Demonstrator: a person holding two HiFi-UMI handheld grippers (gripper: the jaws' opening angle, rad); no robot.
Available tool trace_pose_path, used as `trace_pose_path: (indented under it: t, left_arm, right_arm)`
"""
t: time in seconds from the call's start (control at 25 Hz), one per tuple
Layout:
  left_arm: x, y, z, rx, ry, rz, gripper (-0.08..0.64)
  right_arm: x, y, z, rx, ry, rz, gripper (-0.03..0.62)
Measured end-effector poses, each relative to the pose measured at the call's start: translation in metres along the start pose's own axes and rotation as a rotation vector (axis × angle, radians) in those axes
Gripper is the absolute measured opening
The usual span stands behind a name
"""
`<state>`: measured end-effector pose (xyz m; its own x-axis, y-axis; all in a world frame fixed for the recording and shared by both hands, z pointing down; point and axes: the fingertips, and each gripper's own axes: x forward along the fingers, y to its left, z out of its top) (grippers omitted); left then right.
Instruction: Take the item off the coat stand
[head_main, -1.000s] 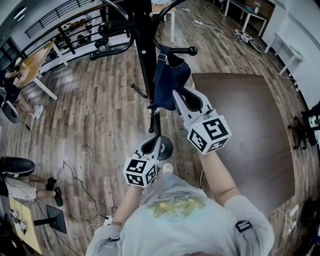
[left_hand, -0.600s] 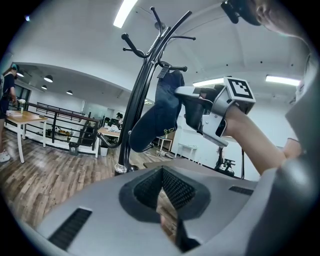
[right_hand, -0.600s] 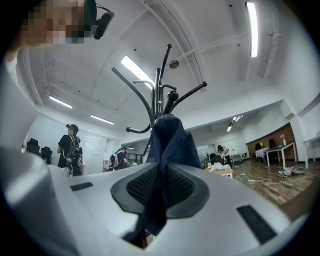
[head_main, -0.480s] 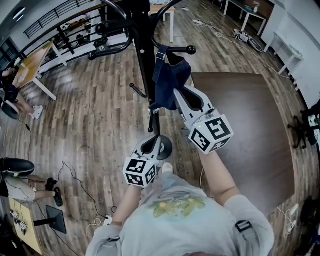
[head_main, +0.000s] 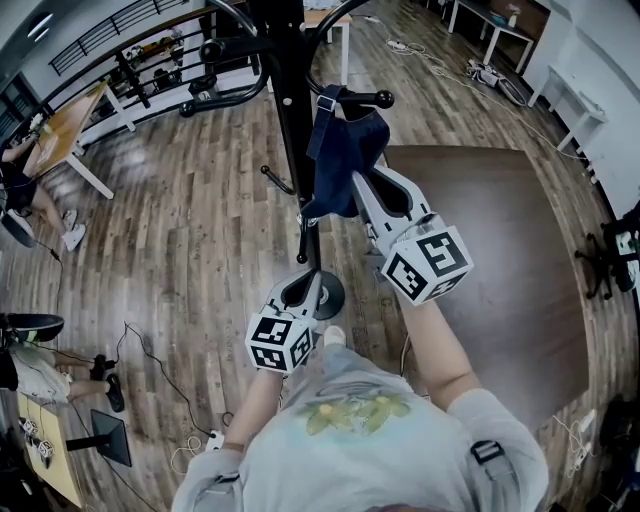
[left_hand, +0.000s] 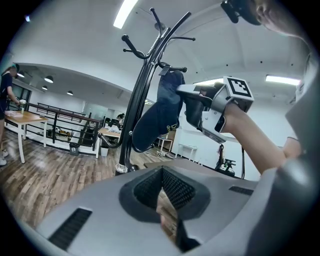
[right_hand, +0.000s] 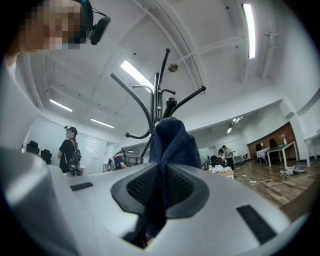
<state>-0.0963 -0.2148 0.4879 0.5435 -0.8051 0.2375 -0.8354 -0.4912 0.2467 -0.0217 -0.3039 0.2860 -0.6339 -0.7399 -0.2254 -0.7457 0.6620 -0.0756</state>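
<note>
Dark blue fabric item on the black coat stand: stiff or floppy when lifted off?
Likely floppy: the dark blue fabric item hangs in folds and bunches in the right gripper. Its strap may catch the black peg.

Three views, one coat stand (head_main: 293, 130)
We looked steeply down from above; both gripper views gazed up at it, close.

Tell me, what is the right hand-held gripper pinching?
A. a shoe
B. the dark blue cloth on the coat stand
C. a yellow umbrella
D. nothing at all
B: in the right gripper view the dark blue cloth runs down between the closed pads of the right hand-held gripper, and the head view shows it hanging from a peg of the coat stand.
</note>
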Motion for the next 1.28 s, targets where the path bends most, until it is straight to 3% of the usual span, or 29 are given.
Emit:
trace_pose_path:
  t: [1.28]
  left_arm:
    - [-0.004,-0.004,-0.001,0.012,0.006,0.009,0.015]
  right_arm:
    - [-0.030,-0.011,0.034,0.009,-0.068,-0.046,0.052]
